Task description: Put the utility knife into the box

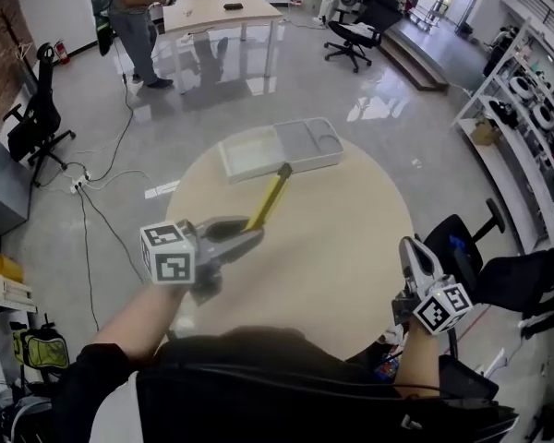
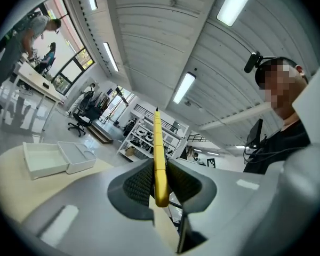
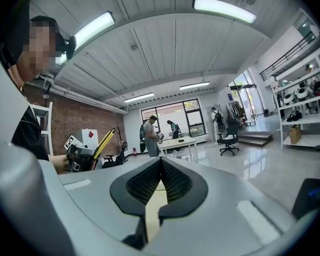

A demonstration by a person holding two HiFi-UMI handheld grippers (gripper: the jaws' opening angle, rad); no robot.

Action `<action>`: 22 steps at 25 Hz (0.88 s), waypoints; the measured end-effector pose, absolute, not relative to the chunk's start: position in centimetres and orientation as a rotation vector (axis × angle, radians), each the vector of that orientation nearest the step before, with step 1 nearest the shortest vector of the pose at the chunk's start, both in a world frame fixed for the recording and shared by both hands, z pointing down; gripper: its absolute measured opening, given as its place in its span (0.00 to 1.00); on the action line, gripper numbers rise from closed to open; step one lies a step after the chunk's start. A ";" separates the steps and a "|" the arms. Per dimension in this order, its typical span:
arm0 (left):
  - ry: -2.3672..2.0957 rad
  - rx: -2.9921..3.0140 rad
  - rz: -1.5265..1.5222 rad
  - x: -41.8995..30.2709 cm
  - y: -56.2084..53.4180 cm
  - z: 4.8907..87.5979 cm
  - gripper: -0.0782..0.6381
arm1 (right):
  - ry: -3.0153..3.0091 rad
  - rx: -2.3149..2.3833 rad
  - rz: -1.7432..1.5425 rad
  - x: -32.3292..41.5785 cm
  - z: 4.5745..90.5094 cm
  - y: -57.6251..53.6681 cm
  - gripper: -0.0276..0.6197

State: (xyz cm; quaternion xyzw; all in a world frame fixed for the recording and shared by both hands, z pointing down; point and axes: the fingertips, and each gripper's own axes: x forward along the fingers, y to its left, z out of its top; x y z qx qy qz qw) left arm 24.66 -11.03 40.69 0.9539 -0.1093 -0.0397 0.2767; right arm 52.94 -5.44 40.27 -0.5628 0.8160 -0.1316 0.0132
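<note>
My left gripper (image 1: pixel 247 238) is shut on the yellow utility knife (image 1: pixel 270 199), which sticks out forward and up over the round table toward the box. In the left gripper view the utility knife (image 2: pixel 159 153) stands clamped between the ribbed pads (image 2: pixel 140 184), tip pointing up. The white box (image 1: pixel 279 149), a shallow tray with compartments, lies at the table's far side; the box (image 2: pixel 57 156) also shows low at the left in the left gripper view. My right gripper (image 1: pixel 414 258) hangs off the table's right edge, raised, its jaws shut with nothing between them (image 3: pixel 160 181).
The round beige table (image 1: pixel 342 247) fills the middle. A black office chair (image 1: pixel 462 247) stands close to its right edge. Shelving (image 1: pixel 535 109) lines the right wall. A person (image 1: pixel 134 17) stands by a far desk (image 1: pixel 222 9). Cables (image 1: pixel 97 220) trail on the floor at left.
</note>
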 end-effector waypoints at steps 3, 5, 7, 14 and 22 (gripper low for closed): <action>-0.394 2.581 -0.096 25.1 -13.5 41.1 0.21 | 2.606 -1.713 -0.374 54.1 40.2 -8.6 0.06; -0.458 2.584 -0.081 25.2 -15.3 41.5 0.21 | 2.637 -1.687 -0.353 54.8 40.1 -10.9 0.06; -0.499 2.592 -0.046 25.2 -17.1 41.9 0.21 | 2.664 -1.663 -0.317 55.1 39.7 -13.4 0.06; -0.624 2.638 0.136 23.6 -26.1 45.4 0.21 | 2.711 -1.606 -0.263 54.4 41.3 -22.9 0.06; -0.704 2.643 0.327 22.1 -37.6 51.5 0.21 | 2.740 -1.665 -0.241 54.8 45.8 -34.6 0.06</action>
